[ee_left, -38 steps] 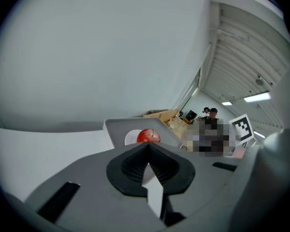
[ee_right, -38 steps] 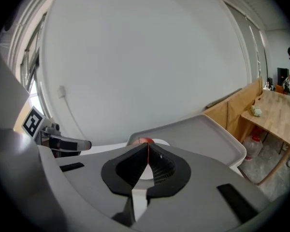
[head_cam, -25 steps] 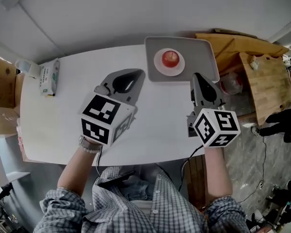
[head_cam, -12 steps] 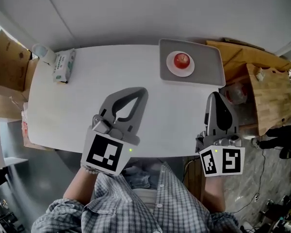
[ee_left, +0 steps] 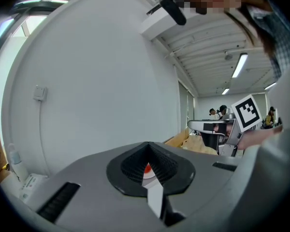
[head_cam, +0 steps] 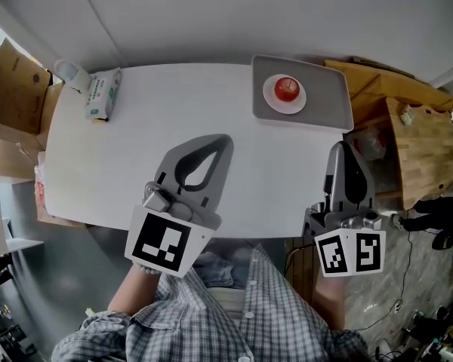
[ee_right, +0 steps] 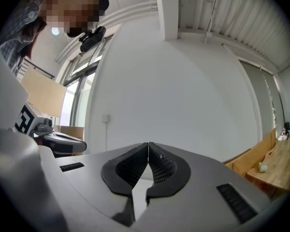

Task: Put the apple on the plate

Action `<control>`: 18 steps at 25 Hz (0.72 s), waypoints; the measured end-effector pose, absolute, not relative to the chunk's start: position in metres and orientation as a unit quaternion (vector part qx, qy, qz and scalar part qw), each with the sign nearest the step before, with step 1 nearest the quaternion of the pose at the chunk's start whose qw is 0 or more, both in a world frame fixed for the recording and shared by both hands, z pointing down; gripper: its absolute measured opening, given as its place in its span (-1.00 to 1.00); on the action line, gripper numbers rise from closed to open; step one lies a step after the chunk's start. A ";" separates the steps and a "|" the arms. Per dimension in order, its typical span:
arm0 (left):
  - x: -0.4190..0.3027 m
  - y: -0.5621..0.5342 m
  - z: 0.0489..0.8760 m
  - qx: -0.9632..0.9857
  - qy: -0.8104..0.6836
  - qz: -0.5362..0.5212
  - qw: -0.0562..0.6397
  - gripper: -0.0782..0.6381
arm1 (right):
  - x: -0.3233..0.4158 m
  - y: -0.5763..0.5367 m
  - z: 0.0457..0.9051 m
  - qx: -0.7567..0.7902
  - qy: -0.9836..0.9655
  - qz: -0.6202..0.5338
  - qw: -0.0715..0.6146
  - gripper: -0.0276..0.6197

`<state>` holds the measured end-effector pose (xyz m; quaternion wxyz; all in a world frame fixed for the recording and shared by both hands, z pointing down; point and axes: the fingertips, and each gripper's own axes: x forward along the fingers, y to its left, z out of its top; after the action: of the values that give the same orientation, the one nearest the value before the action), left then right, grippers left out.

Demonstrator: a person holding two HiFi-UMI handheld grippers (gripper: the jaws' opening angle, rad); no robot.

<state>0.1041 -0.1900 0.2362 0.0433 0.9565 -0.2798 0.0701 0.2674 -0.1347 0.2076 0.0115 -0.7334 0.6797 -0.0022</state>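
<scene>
Back toward six o'clock came my left gripper (head_cam: 226,139) and right gripper (head_cam: 337,148) — jaws pressed together, empty — since the apple (head_cam: 288,89) already sits on the plate (head_cam: 271,101) at one o'clock.

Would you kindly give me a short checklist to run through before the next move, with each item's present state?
1. Apple sits on the plate: ok.
2. The plate lies inside the tray: ok.
3. Left gripper jaws together, nothing between them: ok.
4. Right gripper jaws together, nothing between them: ok.
5. Both grippers apart from the tray: ok.
6. Apple steady against rolling: cannot tell.
</scene>
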 end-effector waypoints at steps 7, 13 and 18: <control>0.104 -0.189 0.237 0.956 -0.280 0.071 0.046 -0.76 | 0.262 -0.133 0.214 -0.732 0.681 -0.010 0.007 -0.84; 0.099 -0.191 0.235 0.955 -0.282 0.065 0.057 -0.76 | 0.260 -0.134 0.217 -0.734 0.680 -0.014 0.002 -0.84; 0.091 -0.195 0.238 0.953 -0.288 0.054 0.079 -0.76 | 0.259 -0.137 0.221 -0.735 0.678 -0.030 0.008 -0.84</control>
<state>0.0909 -0.1954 0.2378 0.0793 0.9530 -0.2875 0.0538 0.2587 -0.1372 0.2212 0.0078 -0.7345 0.6779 -0.0301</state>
